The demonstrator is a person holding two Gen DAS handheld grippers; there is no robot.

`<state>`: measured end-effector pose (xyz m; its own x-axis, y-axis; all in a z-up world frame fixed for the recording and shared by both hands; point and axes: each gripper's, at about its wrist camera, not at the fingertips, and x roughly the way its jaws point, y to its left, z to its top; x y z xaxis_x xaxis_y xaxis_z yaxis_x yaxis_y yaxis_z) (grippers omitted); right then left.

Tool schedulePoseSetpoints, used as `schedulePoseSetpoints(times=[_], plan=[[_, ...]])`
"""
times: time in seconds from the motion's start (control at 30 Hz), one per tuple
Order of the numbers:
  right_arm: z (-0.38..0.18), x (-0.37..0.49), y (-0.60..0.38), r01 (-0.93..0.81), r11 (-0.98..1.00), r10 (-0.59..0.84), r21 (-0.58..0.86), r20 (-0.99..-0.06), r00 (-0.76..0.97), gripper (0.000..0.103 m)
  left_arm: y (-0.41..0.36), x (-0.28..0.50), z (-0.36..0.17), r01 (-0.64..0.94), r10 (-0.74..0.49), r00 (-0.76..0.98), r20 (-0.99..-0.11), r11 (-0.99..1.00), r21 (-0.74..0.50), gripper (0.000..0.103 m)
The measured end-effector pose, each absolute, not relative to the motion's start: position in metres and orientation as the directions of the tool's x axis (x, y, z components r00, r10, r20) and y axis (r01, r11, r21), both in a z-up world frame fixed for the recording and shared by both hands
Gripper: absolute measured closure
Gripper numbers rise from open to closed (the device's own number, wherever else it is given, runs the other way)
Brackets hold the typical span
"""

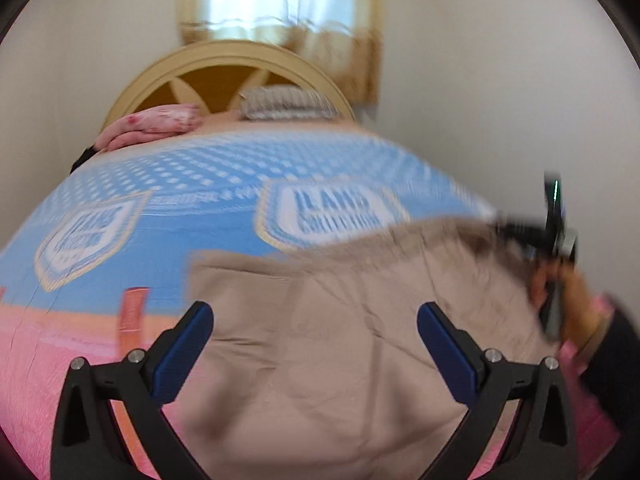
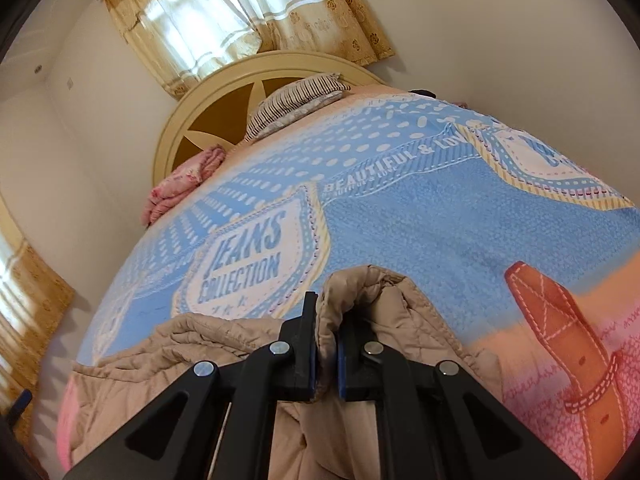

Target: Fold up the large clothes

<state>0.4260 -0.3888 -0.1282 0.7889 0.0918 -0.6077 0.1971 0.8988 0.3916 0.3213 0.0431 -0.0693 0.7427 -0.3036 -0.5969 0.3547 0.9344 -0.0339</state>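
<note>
The left gripper [image 1: 316, 320] stands wide open at the bottom of its frame, nothing between its blue pads, above the beige quilted jacket [image 1: 320, 340]. The right gripper [image 2: 328, 344] is clamped on a bunched fold of that jacket at lower centre. The jacket lies on a bed [image 2: 420, 216] with a blue and pink printed cover. At the upper frame sit a striped pillow [image 2: 296, 100] and the headboard [image 2: 192, 120].

1 beige jacket [image 2: 400, 300], 1 bedspread [image 2: 420, 216], 1 striped pillow [image 2: 296, 100], 1 pink quilt [image 2: 180, 184], 2 grippers [image 1: 316, 320].
</note>
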Motion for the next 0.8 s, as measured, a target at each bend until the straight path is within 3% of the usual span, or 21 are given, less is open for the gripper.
schedulePoseSetpoints(times=[0.07, 0.13, 0.2, 0.23, 0.33, 0.4, 0.5, 0.63, 0.8], plan=[[-0.128, 0.427, -0.39, 0.213, 0.896, 0.082, 0.39, -0.616, 0.784, 0.094, 0.011, 0.33, -0.086, 0.324, -0.196, 0.764, -0.614, 0.94, 0.104, 0.0], [-0.121, 0.425, -0.388, 0.218, 0.899, 0.068, 0.381, -0.612, 0.788, 0.079, -0.01, 0.345, -0.112, 0.288, -0.1, 0.755, -0.648, 0.939, 0.19, 0.0], [-0.108, 0.412, -0.382, 0.201, 0.907, 0.059, 0.37, -0.584, 0.81, 0.039, -0.008, 0.354, -0.122, 0.255, -0.07, 0.744, -0.664, 0.949, 0.185, 0.0], [-0.096, 0.402, -0.376, 0.177, 0.92, 0.049, 0.351, -0.55, 0.833, 0.036, -0.003, 0.362, -0.127, 0.227, -0.061, 0.733, -0.678, 0.961, 0.159, 0.0], [-0.072, 0.378, -0.351, 0.131, 0.947, 0.036, 0.292, -0.504, 0.863, 0.036, 0.011, 0.372, -0.131, 0.179, -0.063, 0.714, -0.697, 0.979, 0.096, 0.0], [-0.069, 0.367, -0.325, 0.046, 0.952, 0.117, 0.303, -0.496, 0.86, 0.036, 0.015, 0.376, -0.134, 0.155, -0.049, 0.705, -0.707, 0.984, 0.086, 0.0], [-0.093, 0.373, -0.278, -0.053, 0.966, 0.193, 0.253, -0.572, 0.797, 0.036, 0.013, 0.381, -0.14, 0.139, -0.039, 0.697, -0.716, 0.987, 0.082, 0.0], [-0.141, 0.395, -0.253, -0.058, 0.977, 0.186, 0.205, -0.686, 0.704, 0.036, 0.01, 0.382, -0.15, 0.138, -0.042, 0.687, -0.725, 0.988, 0.073, 0.0], [-0.16, 0.403, -0.26, -0.025, 0.976, 0.173, 0.218, -0.699, 0.694, 0.037, 0.008, 0.39, -0.157, 0.142, -0.054, 0.68, -0.731, 0.988, 0.059, 0.0]])
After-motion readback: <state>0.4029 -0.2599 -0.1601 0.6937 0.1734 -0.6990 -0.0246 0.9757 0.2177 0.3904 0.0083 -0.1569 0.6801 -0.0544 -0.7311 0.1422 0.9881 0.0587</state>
